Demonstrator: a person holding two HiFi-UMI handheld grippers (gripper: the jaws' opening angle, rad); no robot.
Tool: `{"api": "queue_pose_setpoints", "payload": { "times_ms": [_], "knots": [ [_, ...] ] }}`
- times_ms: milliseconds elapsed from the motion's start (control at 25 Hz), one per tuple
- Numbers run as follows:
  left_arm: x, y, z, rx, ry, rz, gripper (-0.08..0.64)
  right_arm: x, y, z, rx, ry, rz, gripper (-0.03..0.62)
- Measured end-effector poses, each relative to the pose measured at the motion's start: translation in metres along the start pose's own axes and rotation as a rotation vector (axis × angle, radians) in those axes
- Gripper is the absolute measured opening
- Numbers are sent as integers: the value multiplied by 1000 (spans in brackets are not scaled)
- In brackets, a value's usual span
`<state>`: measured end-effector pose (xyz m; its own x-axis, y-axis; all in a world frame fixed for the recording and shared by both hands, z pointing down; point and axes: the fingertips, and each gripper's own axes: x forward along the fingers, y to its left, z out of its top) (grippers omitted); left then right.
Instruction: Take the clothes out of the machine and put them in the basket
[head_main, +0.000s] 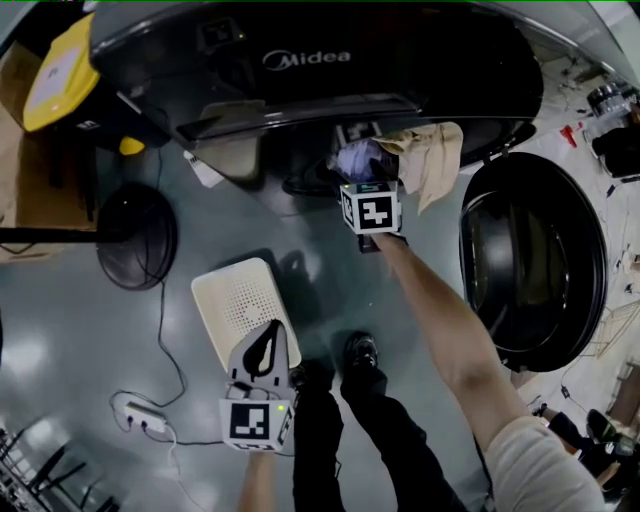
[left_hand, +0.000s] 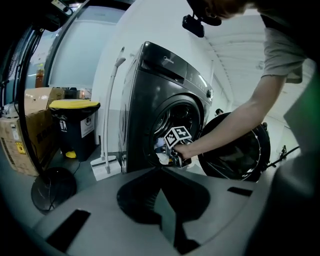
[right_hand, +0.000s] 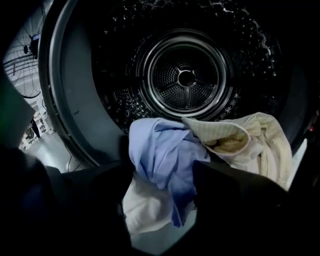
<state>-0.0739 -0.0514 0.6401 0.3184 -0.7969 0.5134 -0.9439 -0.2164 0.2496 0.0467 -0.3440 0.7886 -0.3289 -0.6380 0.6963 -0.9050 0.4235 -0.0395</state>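
Right gripper (right_hand: 161, 202): you're pinching crumpled blue cloth (right_hand: 162, 152) at the perforated drum (right_hand: 186, 77) mouth.
Left gripper (head_main: 270, 332): you're holding it clenched, empty, near the perforated basket (head_main: 232, 295).

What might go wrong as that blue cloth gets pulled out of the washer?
The blue garment held in the right hand-held gripper is bunched with a white cloth, which may slip off and land on the floor short of the basket. The beige towel draped over the edge of the drum could get dragged out and fall too.
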Motion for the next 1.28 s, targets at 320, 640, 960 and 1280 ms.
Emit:
{"api": "queue_pose_setpoints", "payload": {
  "times_ms": [320, 640, 960, 1280],
  "knots": [
    [0, 8, 2, -3, -16, 18, 18, 14, -9, -11, -35, 71, -27, 293],
    [-6, 12, 2, -3, -14, 32, 18, 5, -16, -16, -120, 116, -31, 106],
    [-9, -7, 5, 1, -20, -4, 18, -29, -7, -15, -108, 74, 10, 94],
    [-19, -30, 14, 0, -13, -43, 18, -80, 21, -16, -164, 29, 53, 89]
  ]
}}
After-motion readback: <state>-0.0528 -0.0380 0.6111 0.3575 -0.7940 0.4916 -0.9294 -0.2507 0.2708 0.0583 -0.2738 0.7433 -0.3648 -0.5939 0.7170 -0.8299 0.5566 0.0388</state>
